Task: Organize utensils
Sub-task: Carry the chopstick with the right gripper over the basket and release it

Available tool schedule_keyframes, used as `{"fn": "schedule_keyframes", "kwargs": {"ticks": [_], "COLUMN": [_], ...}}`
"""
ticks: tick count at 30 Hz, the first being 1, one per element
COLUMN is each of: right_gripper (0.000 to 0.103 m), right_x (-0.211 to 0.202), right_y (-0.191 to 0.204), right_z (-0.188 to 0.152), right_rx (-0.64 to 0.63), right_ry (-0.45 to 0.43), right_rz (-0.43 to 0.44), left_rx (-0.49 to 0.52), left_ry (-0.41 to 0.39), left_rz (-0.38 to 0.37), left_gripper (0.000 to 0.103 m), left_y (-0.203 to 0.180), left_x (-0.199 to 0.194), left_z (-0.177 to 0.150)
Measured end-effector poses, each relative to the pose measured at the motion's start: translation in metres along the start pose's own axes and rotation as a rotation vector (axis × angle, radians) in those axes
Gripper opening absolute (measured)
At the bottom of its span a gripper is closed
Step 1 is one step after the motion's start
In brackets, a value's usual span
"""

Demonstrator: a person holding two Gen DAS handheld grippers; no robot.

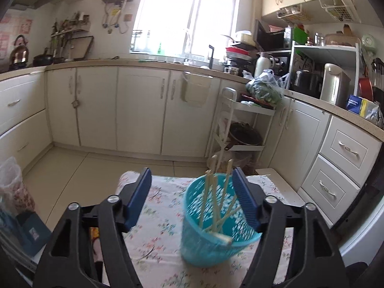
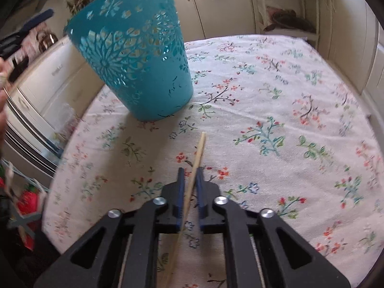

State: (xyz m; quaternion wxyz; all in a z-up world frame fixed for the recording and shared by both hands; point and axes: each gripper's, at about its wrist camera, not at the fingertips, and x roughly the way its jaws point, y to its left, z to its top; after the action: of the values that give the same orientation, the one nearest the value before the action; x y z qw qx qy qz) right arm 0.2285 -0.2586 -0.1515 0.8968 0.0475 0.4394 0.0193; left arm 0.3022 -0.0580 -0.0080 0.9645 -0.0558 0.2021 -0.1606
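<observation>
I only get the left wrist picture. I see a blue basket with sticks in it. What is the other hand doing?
Observer: The right tongs are shut on a single pale wooden chopstick above the flowery tablecloth.
Operator: Is that stick pointing at the basket?
Observer: Roughly; its free tip points towards the base of the teal plastic lattice basket and stops short of it, with cloth between them.
Operator: Are my tongs holding the basket?
Observer: No. The right view shows the left tongs apart from the basket, beyond its rim, gripping nothing.
</observation>
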Motion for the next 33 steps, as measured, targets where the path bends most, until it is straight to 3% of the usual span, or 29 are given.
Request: {"fn": "schedule_keyframes", "kwargs": {"ticks": [3,6,11,16,19,24,29,33], "right_gripper": [0.005,0.005,0.005,0.005,0.005,0.005,0.005,0.006], "right_x": [-0.002,-0.019,-0.079,-0.127,-0.138,-0.11,-0.064,-0.046], "right_y": [-0.001,-0.017,-0.028,-0.012,0.007,0.035,0.036,0.032], "right_z": [0.0,0.002,0.029,0.093,0.13,0.183,0.194,0.181], "right_rx": [0.0,0.102,0.203,0.194,0.158,0.089,0.09,0.072], "right_ry": [0.007,-0.03,-0.245,-0.474,-0.584,-0.712,-0.668,-0.613], "right_rz": [0.002,0.121,0.354,0.455,0.466,0.368,0.277,0.24], "left_rx": [-0.045,-0.08,-0.147,-0.167,-0.172,-0.158,-0.146,-0.154], "left_ry": [0.044,0.099,0.169,0.191,0.188,0.187,0.173,0.174], "left_rz": [0.02,0.04,0.066,0.088,0.088,0.071,0.069,0.062], "left_gripper": [0.076,0.077,0.078,0.08,0.082,0.083,0.083,0.083], "left_y": [0.019,0.038,0.067,0.08,0.079,0.069,0.068,0.067], "left_x": [-0.014,-0.024,-0.03,-0.035,-0.035,-0.032,-0.033,-0.029], "left_z": [-0.021,-0.047,-0.079,-0.091,-0.09,-0.089,-0.088,-0.088]}}
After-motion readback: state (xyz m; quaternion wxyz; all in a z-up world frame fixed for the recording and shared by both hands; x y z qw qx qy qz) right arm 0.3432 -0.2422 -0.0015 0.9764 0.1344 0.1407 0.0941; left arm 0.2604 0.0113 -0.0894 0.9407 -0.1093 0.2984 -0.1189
